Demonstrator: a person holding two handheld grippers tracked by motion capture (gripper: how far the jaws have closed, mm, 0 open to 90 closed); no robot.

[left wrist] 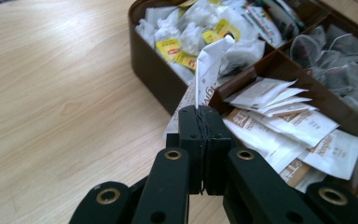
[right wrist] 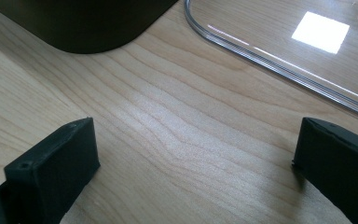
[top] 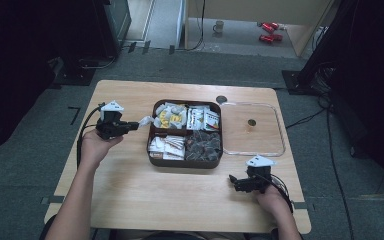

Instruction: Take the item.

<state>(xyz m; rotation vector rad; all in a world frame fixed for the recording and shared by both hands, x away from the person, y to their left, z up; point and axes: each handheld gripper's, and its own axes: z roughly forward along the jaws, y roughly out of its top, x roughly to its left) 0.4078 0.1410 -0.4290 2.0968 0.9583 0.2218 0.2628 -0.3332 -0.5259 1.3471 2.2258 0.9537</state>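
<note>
1. Sachet (left wrist: 210, 65), a white paper packet, is clamped between the jaws of the left claw (left wrist: 204, 122), which are shut tight on its lower end; it stands upright just outside the box's 9 o'clock wall, at the divider between two compartments.
2. Brown box (top: 152, 161) sits at the middle of the tabletop (top: 130, 200) and has four compartments: white and yellow tea bags at 10 o'clock, printed packets at 2 o'clock, white and tan sachets at 7 o'clock, dark mesh bags at 5 o'clock. The pieces inside are too heaped to count.
3. One clear lid (top: 280, 150) lies flat at 3 o'clock of the box, just beside it, its far side near the tabletop's 3 o'clock edge.
4. Right claw (top: 236, 183) rests low at 5 o'clock of the box, jaws wide apart with bare wood between them; in the right gripper view the box corner and the lid's rim (right wrist: 261, 56) lie ahead of it.
5. Open room: a broad bare strip along the 6 o'clock edge, and bare wood at 9 o'clock around the left claw (top: 132, 125).
6. Two claws, one box, one lid.
</note>
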